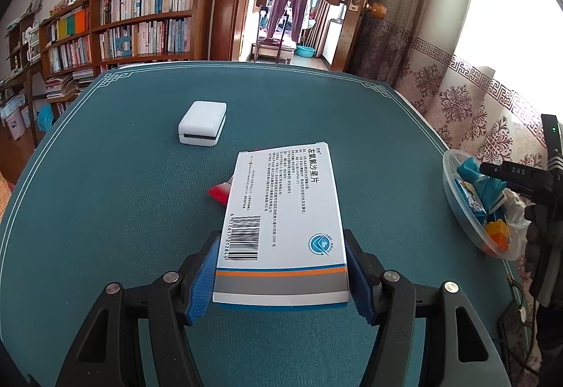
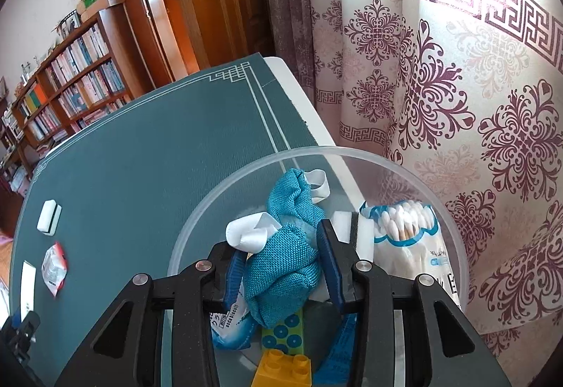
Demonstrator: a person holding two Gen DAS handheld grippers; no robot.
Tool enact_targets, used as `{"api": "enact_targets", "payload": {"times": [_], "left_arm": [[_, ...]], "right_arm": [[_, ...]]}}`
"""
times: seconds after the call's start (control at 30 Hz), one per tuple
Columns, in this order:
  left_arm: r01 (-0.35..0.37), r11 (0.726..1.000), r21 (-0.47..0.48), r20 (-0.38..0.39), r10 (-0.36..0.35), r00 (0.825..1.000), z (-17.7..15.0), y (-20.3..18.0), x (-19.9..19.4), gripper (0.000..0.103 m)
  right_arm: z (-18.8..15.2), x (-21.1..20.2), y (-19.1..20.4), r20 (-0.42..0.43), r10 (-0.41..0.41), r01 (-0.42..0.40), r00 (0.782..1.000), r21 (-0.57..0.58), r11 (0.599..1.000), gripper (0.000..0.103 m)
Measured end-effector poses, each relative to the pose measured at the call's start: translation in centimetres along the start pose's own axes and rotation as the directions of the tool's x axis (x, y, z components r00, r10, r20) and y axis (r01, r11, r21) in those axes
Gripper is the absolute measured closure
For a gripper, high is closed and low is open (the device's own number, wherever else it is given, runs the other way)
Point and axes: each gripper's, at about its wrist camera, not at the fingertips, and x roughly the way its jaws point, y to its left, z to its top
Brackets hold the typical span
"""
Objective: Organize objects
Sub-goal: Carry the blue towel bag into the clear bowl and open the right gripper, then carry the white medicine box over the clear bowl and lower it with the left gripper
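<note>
My left gripper [image 1: 281, 276] is shut on a white medicine box [image 1: 281, 211] with a barcode and holds it over the teal table mat [image 1: 123, 193]. A red-edged snack packet [image 1: 220, 191] lies partly under the box. A small white case [image 1: 202, 123] sits farther back on the mat. My right gripper [image 2: 281, 263] is over the clear plastic bowl [image 2: 197, 211], its jaws around a blue knitted cloth [image 2: 281, 267] with white straps. The bowl also holds a cotton swab pack [image 2: 404, 228], a yellow brick [image 2: 285, 367] and a biscuit packet [image 2: 228, 320].
The bowl [image 1: 454, 211] stands at the table's right edge beside the patterned curtain [image 2: 457, 87]. The white case [image 2: 48, 216], the snack packet [image 2: 53, 267] and the medicine box [image 2: 26, 285] show at the left of the right wrist view. A bookshelf [image 1: 140, 24] and an open door stand behind.
</note>
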Motion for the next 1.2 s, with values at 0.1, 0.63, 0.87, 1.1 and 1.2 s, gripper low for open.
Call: {"api": "enact_targets", "payload": {"times": [0.1,0.63,0.87,1.1,1.2], "left_arm": [[0.02,1.0,0.008,-0.001,-0.02,1.0,0.4,-0.7,0.0,0.036],[0.109,0.97,0.217,0.013,-0.114,0.993,2.6,-11.1,1.5,0.036],[0.14,0.943,0.303,-0.005,-0.146,0.989,3.4,-16.3,3.3,0.035],[0.148,0.912,0.383,-0.029,-0.148,0.989,4.0,-20.6,5.9,0.035],[0.145,0.897,0.417,-0.038,-0.142,0.989,4.1,-22.0,6.8,0.035]], "right_arm": [[0.2,-1.6,-0.1,0.041,0.017,-0.018,0.999,0.007,1.0,0.062],[-4.1,-10.6,-1.6,0.229,0.035,-0.035,0.973,-0.006,0.999,0.062],[-6.0,-13.0,-2.5,0.276,0.033,-0.017,0.961,-0.06,0.998,0.061],[-7.0,-12.7,-4.3,0.256,0.047,-0.041,0.966,-0.03,0.999,0.061],[-7.3,-12.6,-5.0,0.253,0.055,-0.051,0.966,-0.021,0.998,0.061]]}}
